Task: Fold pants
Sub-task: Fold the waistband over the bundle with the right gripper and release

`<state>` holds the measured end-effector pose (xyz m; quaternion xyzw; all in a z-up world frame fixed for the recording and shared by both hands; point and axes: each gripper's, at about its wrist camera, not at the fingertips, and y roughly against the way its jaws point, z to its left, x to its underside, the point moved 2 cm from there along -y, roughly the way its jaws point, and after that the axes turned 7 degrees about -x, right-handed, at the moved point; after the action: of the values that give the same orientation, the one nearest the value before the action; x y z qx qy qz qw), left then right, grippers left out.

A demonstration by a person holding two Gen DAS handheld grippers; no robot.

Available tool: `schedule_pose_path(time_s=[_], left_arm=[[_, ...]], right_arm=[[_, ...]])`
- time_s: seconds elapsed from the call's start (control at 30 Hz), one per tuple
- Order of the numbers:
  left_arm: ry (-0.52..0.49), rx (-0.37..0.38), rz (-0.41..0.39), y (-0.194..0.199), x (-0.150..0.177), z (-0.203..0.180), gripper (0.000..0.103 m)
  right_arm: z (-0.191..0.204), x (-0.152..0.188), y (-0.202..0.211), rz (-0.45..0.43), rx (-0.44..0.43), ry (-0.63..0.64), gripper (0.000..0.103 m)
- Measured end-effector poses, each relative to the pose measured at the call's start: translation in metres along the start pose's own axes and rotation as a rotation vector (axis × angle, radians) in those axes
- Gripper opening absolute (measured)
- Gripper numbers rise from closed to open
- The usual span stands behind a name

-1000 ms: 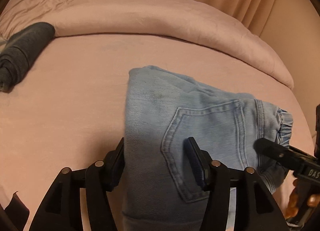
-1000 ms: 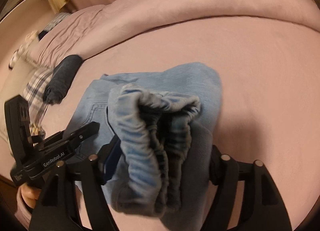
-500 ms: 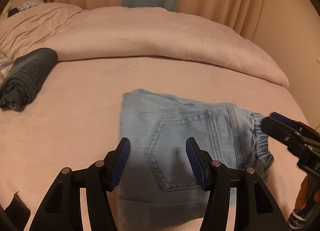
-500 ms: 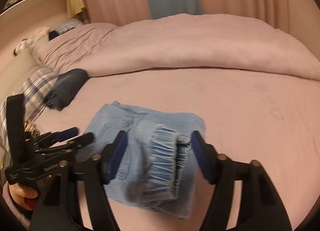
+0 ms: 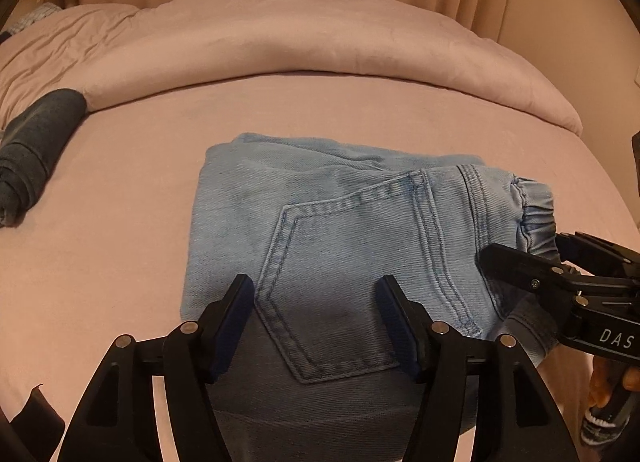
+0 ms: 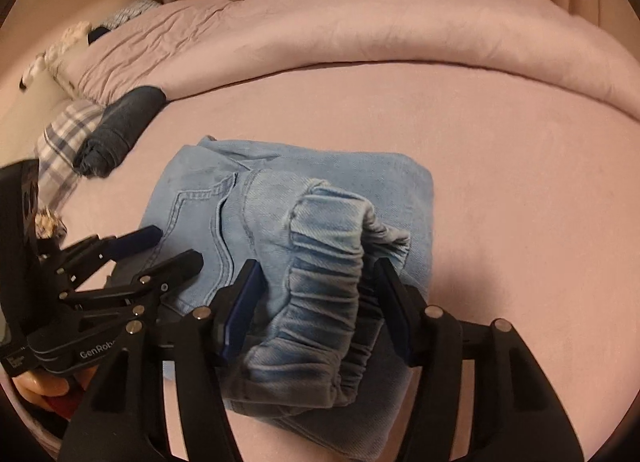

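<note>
Light-blue jeans (image 5: 320, 213) lie folded into a compact packet on the pink bed sheet (image 5: 120, 221), back pocket up. My left gripper (image 5: 316, 302) hovers low over the pocket; its jaws are opening and the pads do not press on the denim. Seen from the right wrist, the left gripper (image 6: 172, 248) sits at the packet's left edge. The right gripper (image 6: 318, 290) straddles the bunched elastic waistband (image 6: 324, 262), pads apart on either side of it. From the left wrist, the right gripper (image 5: 524, 250) reaches in at the waistband end (image 5: 536, 205).
A rolled dark-grey garment (image 5: 36, 141) lies at the left. A thick pink duvet (image 5: 320, 41) is pushed up along the back, with a plaid pillow (image 6: 60, 141) beside it. Curtains hang behind. A person's hand (image 6: 40, 386) holds the left gripper's handle.
Both grippers pulled back from the jeans half a second ago, then came down over them again. The waistband bunch, raised before, now rests on the packet.
</note>
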<state>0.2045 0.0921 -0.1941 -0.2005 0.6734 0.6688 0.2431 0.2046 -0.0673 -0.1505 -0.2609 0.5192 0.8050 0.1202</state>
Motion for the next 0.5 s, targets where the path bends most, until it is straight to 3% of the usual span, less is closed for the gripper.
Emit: schedule_pose_path(time_s=[0.37,0.5], left_arm=[[0.033,-0.047,0.022,0.041,0.005,-0.002,0.064],[0.044,-0.052,-0.005,0.069,0.008,-0.004,0.077]], right_arm=[[0.006,0.011,0.035,0.008,0.090,-0.044,0.072],[0.014,0.016,0.065,-0.017,0.131,-0.020,0.076]])
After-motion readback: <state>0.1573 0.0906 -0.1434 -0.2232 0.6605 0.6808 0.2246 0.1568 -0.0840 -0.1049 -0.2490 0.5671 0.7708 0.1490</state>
